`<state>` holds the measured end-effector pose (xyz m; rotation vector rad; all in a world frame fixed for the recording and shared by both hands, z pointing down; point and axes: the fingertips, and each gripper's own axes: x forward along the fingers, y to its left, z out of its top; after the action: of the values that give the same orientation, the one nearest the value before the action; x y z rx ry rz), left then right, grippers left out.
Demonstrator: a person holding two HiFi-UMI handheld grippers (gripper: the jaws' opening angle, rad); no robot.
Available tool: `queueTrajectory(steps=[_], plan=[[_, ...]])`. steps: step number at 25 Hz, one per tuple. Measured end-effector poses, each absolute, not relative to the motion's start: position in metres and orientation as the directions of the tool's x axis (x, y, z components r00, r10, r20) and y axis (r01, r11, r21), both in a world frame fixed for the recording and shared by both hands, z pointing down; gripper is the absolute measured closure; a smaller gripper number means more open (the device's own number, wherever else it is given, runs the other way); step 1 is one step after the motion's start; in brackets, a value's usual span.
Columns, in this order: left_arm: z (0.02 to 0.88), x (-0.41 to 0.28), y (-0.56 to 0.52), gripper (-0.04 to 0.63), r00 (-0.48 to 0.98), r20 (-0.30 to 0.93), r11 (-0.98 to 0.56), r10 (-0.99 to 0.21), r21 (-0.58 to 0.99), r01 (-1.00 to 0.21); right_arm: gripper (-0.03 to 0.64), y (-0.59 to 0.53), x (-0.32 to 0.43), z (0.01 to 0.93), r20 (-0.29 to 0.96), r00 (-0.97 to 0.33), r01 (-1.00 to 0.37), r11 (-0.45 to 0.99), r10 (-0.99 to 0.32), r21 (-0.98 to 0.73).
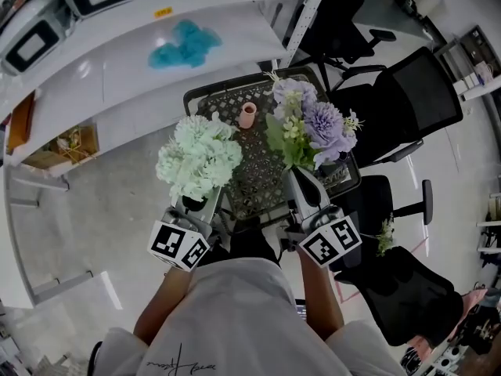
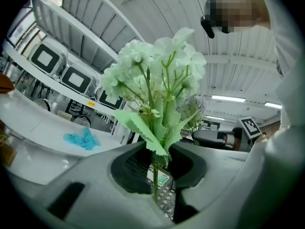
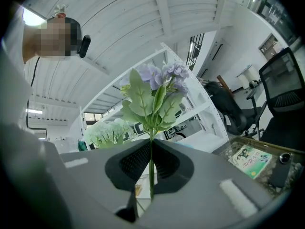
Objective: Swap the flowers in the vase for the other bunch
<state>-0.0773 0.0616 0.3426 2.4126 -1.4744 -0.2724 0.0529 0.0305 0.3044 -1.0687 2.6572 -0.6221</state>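
Vase (image 1: 247, 114) on worktop (image 1: 262, 185), rear centre. Left bunch (image 1: 200, 159) in left gripper (image 1: 202, 204) jaws, over worktop's left edge. Right bunch (image 1: 309, 128) in right gripper (image 1: 307, 190) jaws, right of vase. Cloth (image 1: 184, 44) on shelf (image 1: 117, 81) behind worktop. Chairs (image 1: 415, 100) right of worktop.

Nothing is legible: a yellow label (image 1: 162, 12) on the far shelf (image 1: 102, 77) and script on the near shirt (image 1: 235, 304) are too small.

The left bunch (image 1: 200, 157) is mint-white, the right bunch (image 1: 313, 124) lilac — vase (image 1: 247, 114) pink.
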Motion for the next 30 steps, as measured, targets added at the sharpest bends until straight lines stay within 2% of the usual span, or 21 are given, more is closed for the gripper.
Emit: queueTrajectory(steps=[30], plan=[[0.378,-0.081,0.021,0.525,0.407,0.075,-0.338,-0.91,0.434,-0.835,0.599,-0.067,0.029,0.321,-0.029,-0.78,-0.547,0.703,-0.626,-0.455]])
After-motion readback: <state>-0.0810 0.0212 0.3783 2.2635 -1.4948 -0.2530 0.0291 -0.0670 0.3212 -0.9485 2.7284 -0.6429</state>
